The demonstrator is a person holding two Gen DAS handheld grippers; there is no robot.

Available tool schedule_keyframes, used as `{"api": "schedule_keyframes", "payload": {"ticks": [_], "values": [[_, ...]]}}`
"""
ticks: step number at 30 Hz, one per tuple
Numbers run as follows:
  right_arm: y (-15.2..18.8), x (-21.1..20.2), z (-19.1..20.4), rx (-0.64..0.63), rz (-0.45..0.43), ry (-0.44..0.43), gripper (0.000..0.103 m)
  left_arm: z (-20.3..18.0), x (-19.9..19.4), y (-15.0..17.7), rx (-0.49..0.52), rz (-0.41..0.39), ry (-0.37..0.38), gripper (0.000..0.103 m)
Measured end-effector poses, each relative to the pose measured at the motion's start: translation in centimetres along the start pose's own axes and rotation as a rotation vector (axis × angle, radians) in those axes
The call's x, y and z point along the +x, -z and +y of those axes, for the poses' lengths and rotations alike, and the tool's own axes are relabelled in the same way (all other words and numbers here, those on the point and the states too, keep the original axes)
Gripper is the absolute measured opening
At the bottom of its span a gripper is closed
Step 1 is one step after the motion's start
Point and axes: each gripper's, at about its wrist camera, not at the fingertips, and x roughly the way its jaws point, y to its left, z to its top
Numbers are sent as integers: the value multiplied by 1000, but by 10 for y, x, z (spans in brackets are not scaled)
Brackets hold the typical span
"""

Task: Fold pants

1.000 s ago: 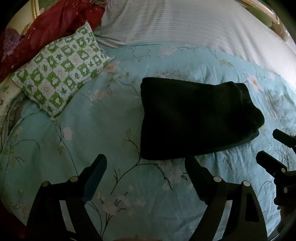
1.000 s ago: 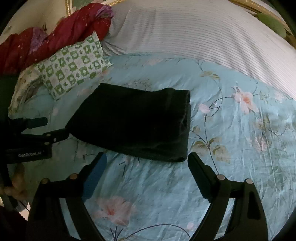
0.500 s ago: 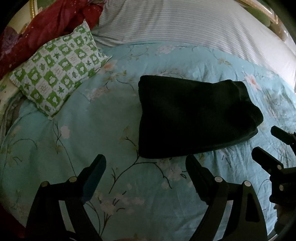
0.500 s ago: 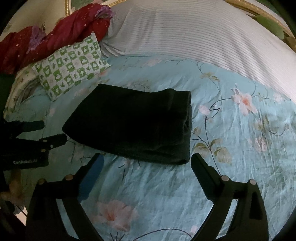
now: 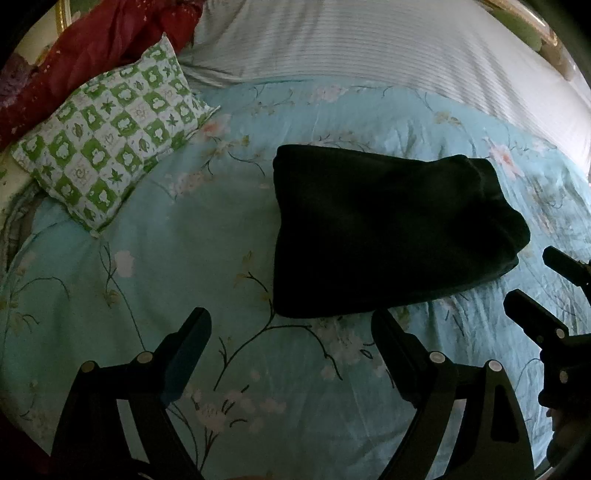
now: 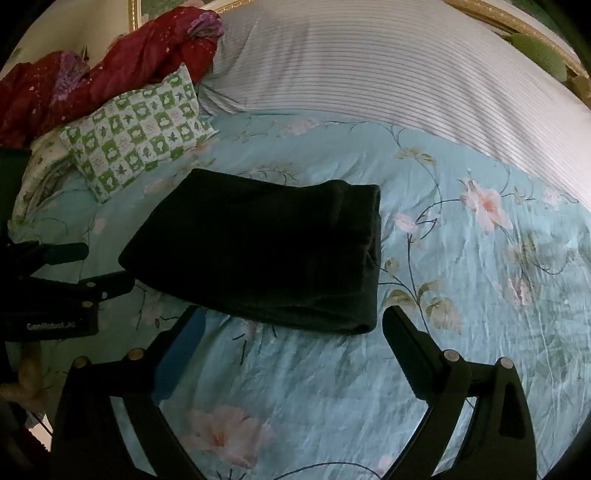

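The dark pants (image 5: 388,229) lie folded into a thick rectangle on the light blue flowered bedspread (image 5: 184,266). In the left wrist view my left gripper (image 5: 291,321) stands open just short of their near edge, with nothing between its fingers. In the right wrist view the pants (image 6: 266,247) lie straight ahead, and my right gripper (image 6: 293,317) hangs wide open at their near edge without touching them. Each gripper shows in the other's view: the right gripper (image 5: 535,280) past the pants' right end, the left gripper (image 6: 96,267) at their left corner.
A green and white checked pillow (image 5: 110,147) lies at the far left, with a red quilt (image 6: 110,66) bunched behind it. A white striped cover (image 6: 369,66) fills the far side of the bed, with a gilded frame (image 6: 498,18) beyond.
My right gripper's jaws have spread a little wider. The pants lie as before and neither hand has shifted noticeably.
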Motion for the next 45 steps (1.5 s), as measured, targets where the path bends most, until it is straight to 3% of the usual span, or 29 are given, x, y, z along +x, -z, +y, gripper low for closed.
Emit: {"api": "schedule_keyframes", "payload": {"ticks": [45], "values": [[-1,1,3,32,-7,-11,97,-4,1,-3,38,-17,-8,91]]}}
